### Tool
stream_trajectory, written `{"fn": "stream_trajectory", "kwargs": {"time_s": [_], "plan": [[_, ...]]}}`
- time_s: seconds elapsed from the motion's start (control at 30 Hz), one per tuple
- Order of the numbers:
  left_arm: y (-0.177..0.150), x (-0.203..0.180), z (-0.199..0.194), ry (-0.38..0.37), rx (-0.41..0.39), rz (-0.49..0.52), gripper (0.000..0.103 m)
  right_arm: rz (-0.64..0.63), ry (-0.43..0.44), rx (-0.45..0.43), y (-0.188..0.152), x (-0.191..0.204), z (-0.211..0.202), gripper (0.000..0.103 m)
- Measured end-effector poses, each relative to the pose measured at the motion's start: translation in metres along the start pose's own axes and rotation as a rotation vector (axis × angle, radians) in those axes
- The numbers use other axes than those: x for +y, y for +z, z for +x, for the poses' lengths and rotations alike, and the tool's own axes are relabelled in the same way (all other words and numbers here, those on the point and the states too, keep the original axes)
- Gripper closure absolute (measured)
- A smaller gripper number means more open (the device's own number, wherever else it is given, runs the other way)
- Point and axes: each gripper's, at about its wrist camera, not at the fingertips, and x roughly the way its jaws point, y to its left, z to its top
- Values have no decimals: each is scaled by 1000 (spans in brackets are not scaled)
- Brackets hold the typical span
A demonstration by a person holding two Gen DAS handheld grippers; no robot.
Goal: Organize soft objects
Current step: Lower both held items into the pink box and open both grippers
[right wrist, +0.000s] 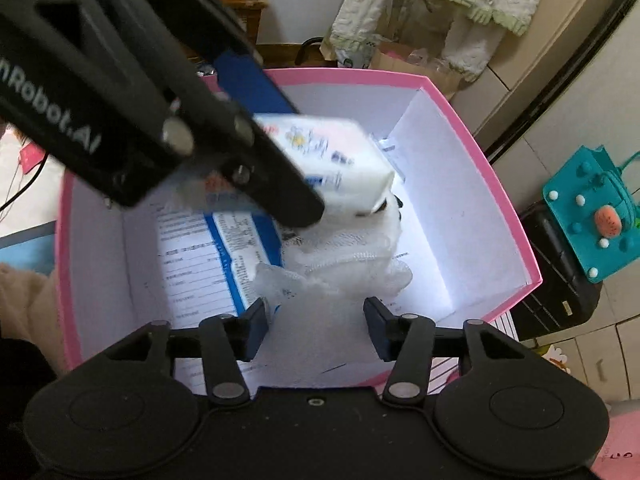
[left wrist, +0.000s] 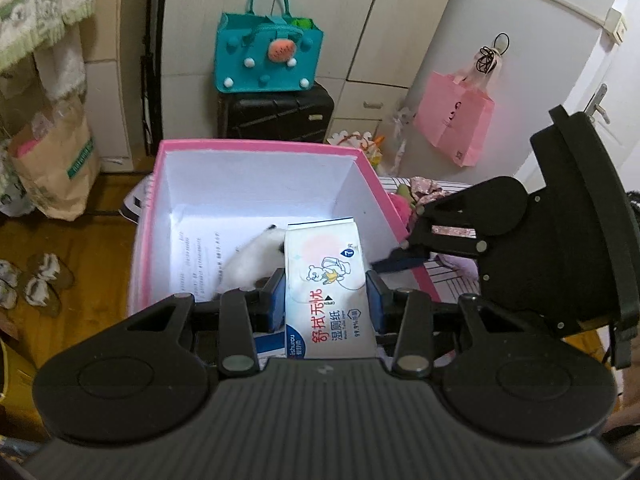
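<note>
Left gripper [left wrist: 326, 300] clamps a white wet-wipes pack [left wrist: 326, 276] between its blue pads, holding it over the open pink box [left wrist: 256, 146]. Right gripper [right wrist: 316, 326] hangs over the same box with its jaws parted and nothing pressed between them. Below it, a white mesh bath sponge [right wrist: 352, 256] lies on the box floor beside a blue-and-white pack [right wrist: 244, 248] and a printed sheet [right wrist: 188, 256].

box [left wrist: 256, 146]: showing a pink rim, white walls
wipes pack [left wrist: 326, 280]: showing white, red lettering, inside the box
felt bag [left wrist: 266, 54]: showing teal, white dots, behind the box
</note>
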Motion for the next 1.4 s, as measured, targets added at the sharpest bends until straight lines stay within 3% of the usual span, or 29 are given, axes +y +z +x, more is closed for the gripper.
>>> {"fn": "stream_trajectory", "kwargs": {"time_s": [0.13, 0.47, 0.77, 1.13, 1.2, 1.27, 1.4], "plan": [[3, 0, 19, -32, 39, -29, 64, 7, -16, -23, -5, -5, -1, 33], [13, -15, 51, -28, 107, -30, 64, 103, 20, -211, -28, -19, -34, 33], [37, -16, 86, 22, 174, -104, 64, 91, -2, -238, -35, -32, -36, 33], [20, -16, 117, 28, 232, -125, 63, 147, 37, -263, -54, -27, -40, 33], [16, -16, 121, 39, 234, -139, 59, 150, 30, -264, -56, -24, -41, 33], [15, -15, 117, 37, 216, -148, 48, 155, 29, -267, -58, -22, -43, 33], [12, -24, 96, 17, 182, -105, 45, 171, 37, -277, -58, -22, -47, 33]]}}
